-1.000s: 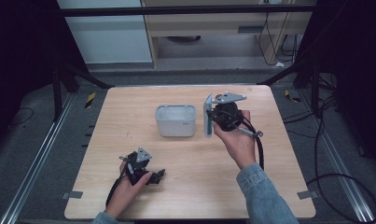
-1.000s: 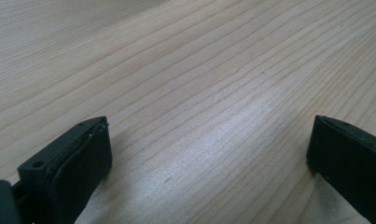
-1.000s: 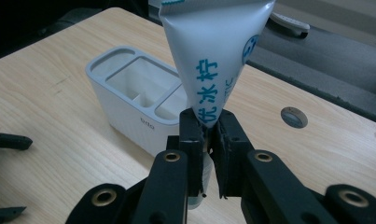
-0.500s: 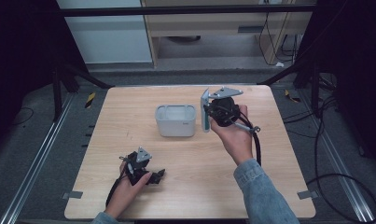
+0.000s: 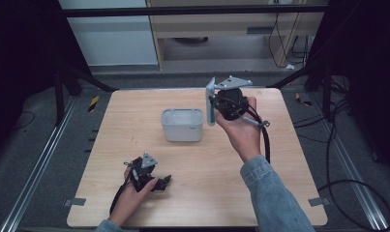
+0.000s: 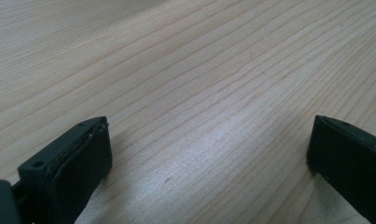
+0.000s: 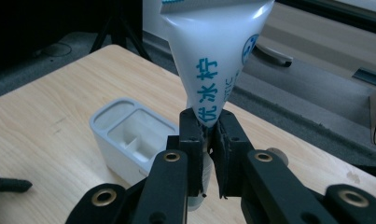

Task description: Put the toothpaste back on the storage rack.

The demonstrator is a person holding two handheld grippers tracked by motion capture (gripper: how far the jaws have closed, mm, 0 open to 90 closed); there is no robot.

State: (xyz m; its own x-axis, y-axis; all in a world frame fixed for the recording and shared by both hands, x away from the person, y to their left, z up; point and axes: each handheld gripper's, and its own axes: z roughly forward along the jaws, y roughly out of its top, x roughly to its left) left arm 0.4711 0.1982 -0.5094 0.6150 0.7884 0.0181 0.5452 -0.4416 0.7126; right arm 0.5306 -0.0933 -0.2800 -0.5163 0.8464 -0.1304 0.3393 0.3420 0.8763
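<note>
Raised since the earlier frame, the right hand-held gripper point(image 5: 213, 104) sits at centre-right of the high view, clenched on a white tube point(image 7: 213, 60) held upright, long axis vertical, crimped end on top. Lower left, the left hand-held gripper point(image 5: 158, 182) rests released on the table point(image 5: 279, 193). Just left of the tube stands the grey compartmented holder point(image 5: 182, 124), with bare table around it.

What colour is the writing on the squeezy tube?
Blue, on the white plastic tube; clearest in the right gripper view.
</note>
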